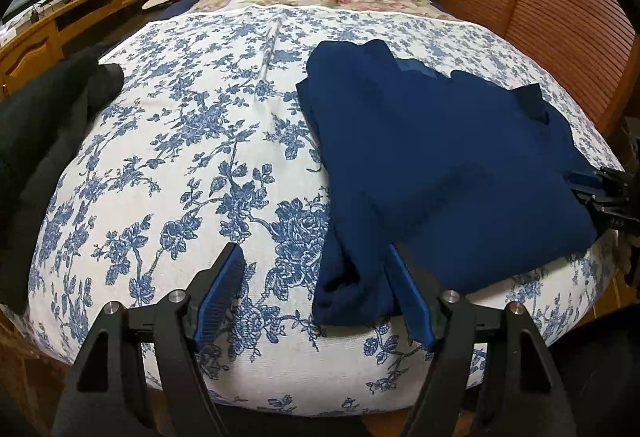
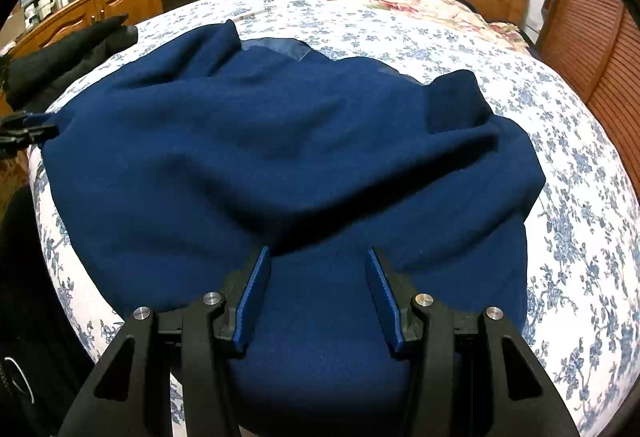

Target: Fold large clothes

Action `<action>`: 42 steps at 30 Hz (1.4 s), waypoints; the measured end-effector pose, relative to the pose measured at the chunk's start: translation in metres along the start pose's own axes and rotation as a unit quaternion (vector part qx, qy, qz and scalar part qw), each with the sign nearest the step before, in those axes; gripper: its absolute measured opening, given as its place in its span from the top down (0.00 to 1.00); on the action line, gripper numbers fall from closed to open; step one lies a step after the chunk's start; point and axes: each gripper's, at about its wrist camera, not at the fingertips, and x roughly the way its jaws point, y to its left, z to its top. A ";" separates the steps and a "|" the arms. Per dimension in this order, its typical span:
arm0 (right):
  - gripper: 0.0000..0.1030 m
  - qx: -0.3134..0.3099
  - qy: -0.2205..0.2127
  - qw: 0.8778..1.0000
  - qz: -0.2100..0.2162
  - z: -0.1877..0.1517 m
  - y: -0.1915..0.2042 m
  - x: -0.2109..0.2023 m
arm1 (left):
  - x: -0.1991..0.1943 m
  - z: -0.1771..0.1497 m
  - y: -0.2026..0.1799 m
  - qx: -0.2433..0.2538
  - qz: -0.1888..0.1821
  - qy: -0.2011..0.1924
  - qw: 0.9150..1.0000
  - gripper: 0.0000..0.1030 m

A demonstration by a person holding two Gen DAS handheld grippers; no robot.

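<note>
Navy garment (image 2: pixel 280 157) lies under both gaping grippers — left (image 1: pixel 316 261), right (image 2: pixel 318 261) — ungrasped.

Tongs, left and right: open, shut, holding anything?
Left tongs: open, a corner of the blue garment between them, not pinched.
Right tongs: open over the blue garment, nothing gripped.

i see lots of bare bedspread (image 1: pixel 180 125) on the left side of the bed where my left gripper (image 1: pixel 316 265) could pass, but the blue garment (image 1: pixel 432 157) fills the right side and a black pile (image 1: pixel 44 125) blocks the far left edge.
</note>
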 end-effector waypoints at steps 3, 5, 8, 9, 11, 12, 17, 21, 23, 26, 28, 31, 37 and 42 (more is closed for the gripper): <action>0.49 -0.001 -0.001 1.000 0.000 0.000 0.000 0.000 | 0.000 -0.002 -0.002 -0.001 0.004 -0.003 1.000 0.28; 0.49 -0.002 -0.002 1.000 -0.001 -0.001 -0.001 -0.001 | 0.000 -0.003 -0.003 -0.002 0.005 -0.005 1.000 0.28; 0.49 -0.004 -0.003 1.000 -0.002 -0.001 0.000 -0.002 | -0.003 -0.006 -0.005 -0.006 0.001 -0.008 1.000 0.30; 0.49 -0.004 -0.003 1.000 -0.002 -0.001 0.000 -0.001 | -0.004 -0.008 -0.006 -0.007 -0.003 -0.010 1.000 0.32; 0.48 -0.004 -0.003 1.000 -0.002 -0.001 0.000 -0.001 | -0.006 -0.009 -0.008 -0.011 -0.009 -0.012 1.000 0.39; 0.48 -0.004 -0.003 1.000 -0.002 -0.001 0.000 -0.001 | -0.006 -0.010 -0.008 -0.014 -0.015 -0.012 1.000 0.41; 0.48 -0.006 -0.004 1.000 -0.003 -0.001 -0.001 -0.001 | -0.007 -0.011 -0.010 -0.022 -0.031 -0.009 0.999 0.54; 0.48 -0.008 -0.004 1.000 -0.003 -0.001 -0.001 -0.001 | -0.007 -0.008 -0.009 -0.034 -0.047 0.000 0.998 0.68; 0.48 -0.009 -0.004 1.000 -0.003 -0.001 -0.002 -0.001 | -0.011 -0.005 -0.012 -0.026 -0.047 -0.001 0.999 0.86; 0.48 -0.009 -0.005 1.000 -0.001 -0.001 -0.002 -0.001 | -0.029 0.007 -0.025 0.000 -0.039 -0.021 0.999 0.89; 0.48 -0.009 -0.007 1.000 0.002 -0.002 -0.004 -0.002 | -0.041 0.015 -0.032 0.011 -0.036 -0.038 0.999 0.90; 0.48 -0.004 -0.009 1.000 0.008 -0.004 -0.007 -0.005 | -0.060 0.035 -0.050 0.031 -0.044 -0.064 0.996 0.90; 0.48 0.010 -0.026 1.000 0.011 -0.009 -0.019 -0.022 | -0.084 0.077 -0.104 0.092 -0.060 -0.105 0.988 0.91; 0.48 0.038 -0.052 0.998 -0.001 -0.019 -0.042 -0.044 | -0.088 0.101 -0.159 0.142 -0.083 -0.122 0.979 0.91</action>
